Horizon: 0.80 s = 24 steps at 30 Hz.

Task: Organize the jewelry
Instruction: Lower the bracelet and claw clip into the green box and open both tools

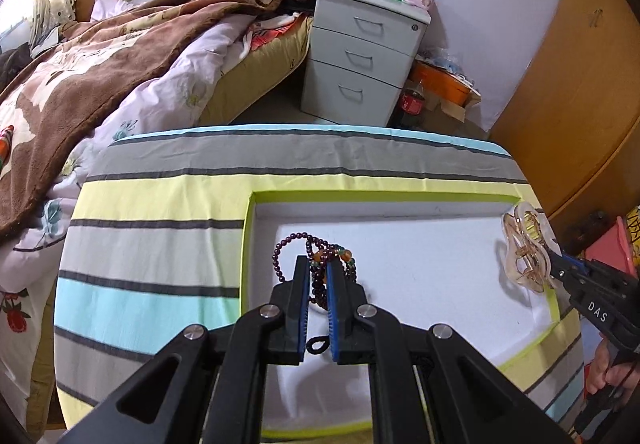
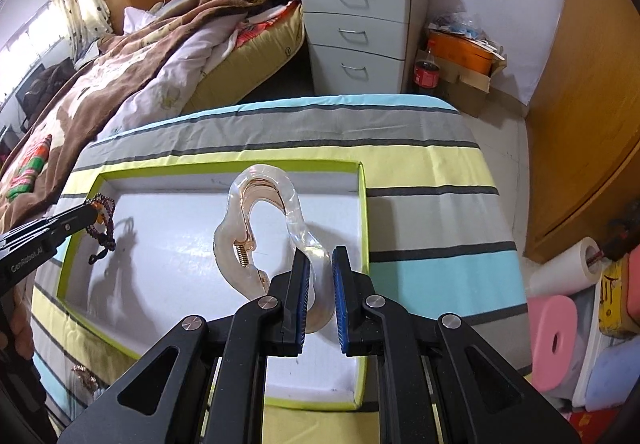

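Note:
A shallow white tray with a lime-green rim (image 1: 250, 244) (image 2: 362, 212) lies on a striped cloth. My left gripper (image 1: 318, 264) is shut on a dark purple bead bracelet (image 1: 282, 256) with orange and green beads, held above the tray's left part; it also shows in the right wrist view (image 2: 102, 220). My right gripper (image 2: 320, 256) is shut on a clear and rose-gold hair claw clip (image 2: 256, 220), held above the tray's right part. The clip shows at the right in the left wrist view (image 1: 524, 248).
The striped cloth (image 1: 160, 204) covers a small table. A small glittery item (image 2: 84, 372) lies on the cloth outside the tray's near left edge. A bed (image 1: 100, 76) lies to the left, a white drawer cabinet (image 1: 360, 56) behind, a cola bottle (image 2: 426, 74) beside it.

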Tool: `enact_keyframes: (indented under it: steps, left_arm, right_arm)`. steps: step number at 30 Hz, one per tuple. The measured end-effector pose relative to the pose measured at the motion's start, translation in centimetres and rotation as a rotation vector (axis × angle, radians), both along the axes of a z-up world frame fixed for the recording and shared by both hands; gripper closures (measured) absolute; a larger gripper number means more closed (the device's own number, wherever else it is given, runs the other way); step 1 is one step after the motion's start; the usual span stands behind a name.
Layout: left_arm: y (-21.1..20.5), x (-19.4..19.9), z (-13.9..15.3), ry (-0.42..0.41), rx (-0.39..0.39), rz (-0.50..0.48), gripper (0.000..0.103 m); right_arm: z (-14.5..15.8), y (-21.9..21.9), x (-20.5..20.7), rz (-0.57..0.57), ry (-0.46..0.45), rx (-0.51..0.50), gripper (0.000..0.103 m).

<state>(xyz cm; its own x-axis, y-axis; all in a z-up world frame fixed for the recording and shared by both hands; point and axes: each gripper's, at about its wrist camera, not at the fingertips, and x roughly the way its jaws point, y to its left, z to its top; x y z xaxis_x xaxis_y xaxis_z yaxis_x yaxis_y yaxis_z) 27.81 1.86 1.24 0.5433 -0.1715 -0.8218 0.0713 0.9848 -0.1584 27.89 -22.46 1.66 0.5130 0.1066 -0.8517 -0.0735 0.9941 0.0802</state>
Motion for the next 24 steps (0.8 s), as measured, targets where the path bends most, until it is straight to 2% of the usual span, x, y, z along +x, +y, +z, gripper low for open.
enact_keyframes:
  steps: [8,24]
  left_arm:
    - [-0.3,1.6,-1.0,0.028,0.019,0.001,0.094]
    - [-0.5,2.8,-2.3,0.064,0.025,0.015,0.094]
  right_arm:
    - [-0.6,-0.1,1.4,-0.023,0.041,-0.007,0.091]
    - [-1.3,0.3,2.3,-0.040,0.059,-0.043,0.091]
